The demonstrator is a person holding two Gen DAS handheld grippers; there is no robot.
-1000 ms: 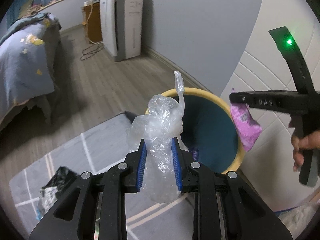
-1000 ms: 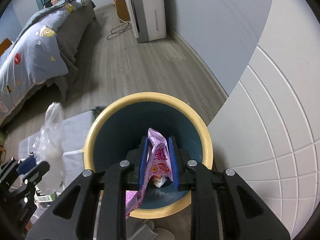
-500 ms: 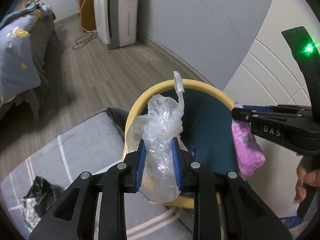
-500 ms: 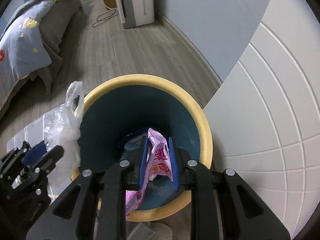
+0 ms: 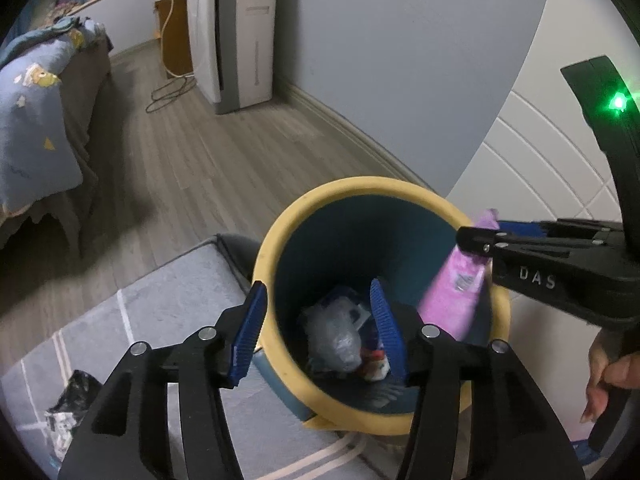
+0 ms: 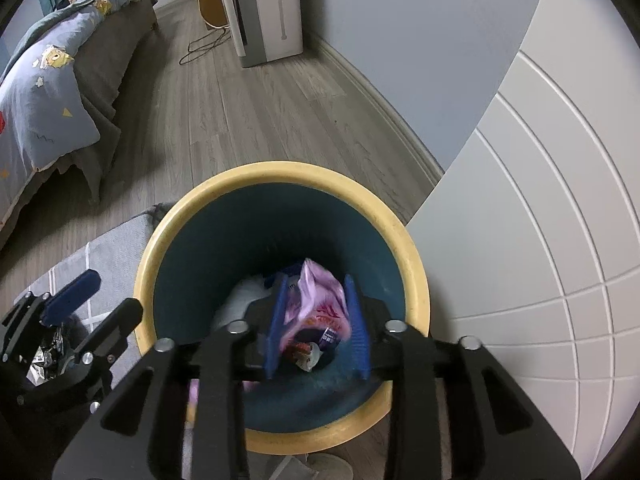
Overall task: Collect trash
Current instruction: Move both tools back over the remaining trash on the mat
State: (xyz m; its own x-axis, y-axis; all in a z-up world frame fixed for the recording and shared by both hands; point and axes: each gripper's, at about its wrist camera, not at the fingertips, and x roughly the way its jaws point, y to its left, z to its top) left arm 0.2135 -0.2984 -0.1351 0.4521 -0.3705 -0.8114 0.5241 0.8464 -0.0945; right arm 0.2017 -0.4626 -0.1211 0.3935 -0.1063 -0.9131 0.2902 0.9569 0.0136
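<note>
Two grippers poised over one bin. Left gripper (image 5: 318,330): jaws spread wide, having just been opening, nothing between the blue pads (image 5: 248,330); directly beyond and below them, clear plastic bag (image 5: 334,338) lying crumpled on the bin floor among other scraps. Right gripper (image 6: 316,326): jaws parted somewhat, having just been opening; pink wrapper (image 6: 320,304) between the pads, blurred, contact with either pad not discernible. Same wrapper (image 5: 454,292) visible from the left wrist view, hanging below the right gripper's tips inside the bin mouth. Beneath both grippers: bin (image 6: 280,178), yellow rim, teal inner wall, standing on the floor. To the left of the left gripper: grey rug (image 5: 160,312) with pale lines, bearing a black and silver crumpled scrap (image 5: 66,410) near its edge. To the right of the right gripper: white panelled surface (image 6: 540,240). Farther ahead: wooden floor (image 6: 248,120), bed (image 6: 48,92) with blue quilt, white appliance (image 5: 236,36) against the wall.
</note>
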